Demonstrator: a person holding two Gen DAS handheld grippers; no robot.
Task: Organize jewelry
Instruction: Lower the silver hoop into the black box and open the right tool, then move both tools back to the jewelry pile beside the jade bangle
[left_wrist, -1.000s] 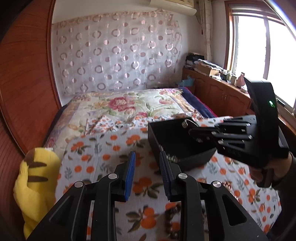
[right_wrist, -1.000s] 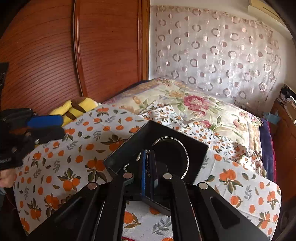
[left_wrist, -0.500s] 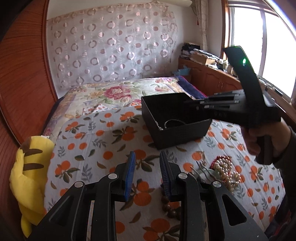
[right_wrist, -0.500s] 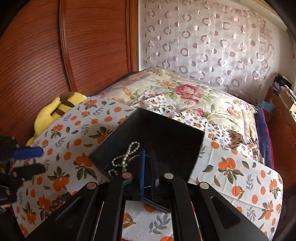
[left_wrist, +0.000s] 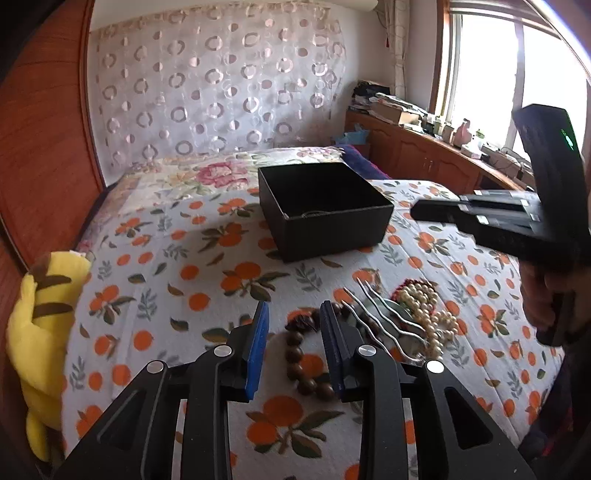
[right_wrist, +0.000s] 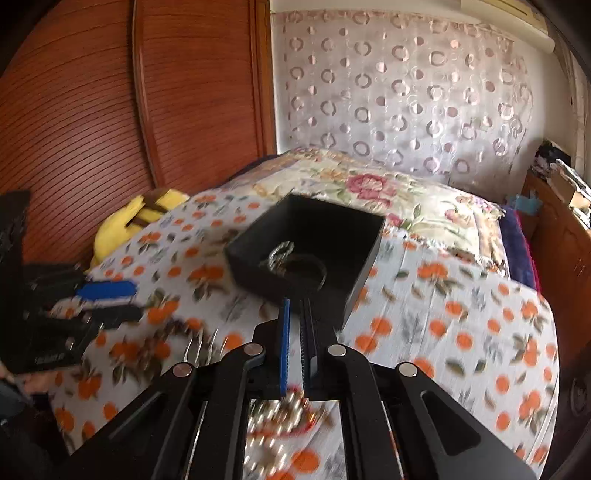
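The left gripper (left_wrist: 293, 314) tilts down over the orange-print bedspread (left_wrist: 177, 280), its blue-padded fingers (left_wrist: 258, 332) apart with nothing clamped; a brown bead bracelet (left_wrist: 299, 354) lies on the cloth below the gap. The right gripper (right_wrist: 295, 306), held by a hand (left_wrist: 546, 295), also angles down, its fingers nearly together and empty. The left view shows a silver hair comb (left_wrist: 384, 317) touching a heap of pearl beads (left_wrist: 424, 306) just beside the bracelet; the blurred right view shows those pearls only as smears. The right view looks into the open black box (right_wrist: 365, 254), which sits farther up the bed, and shows a pearl strand (right_wrist: 280, 253) and a thin bangle (right_wrist: 314, 267) inside
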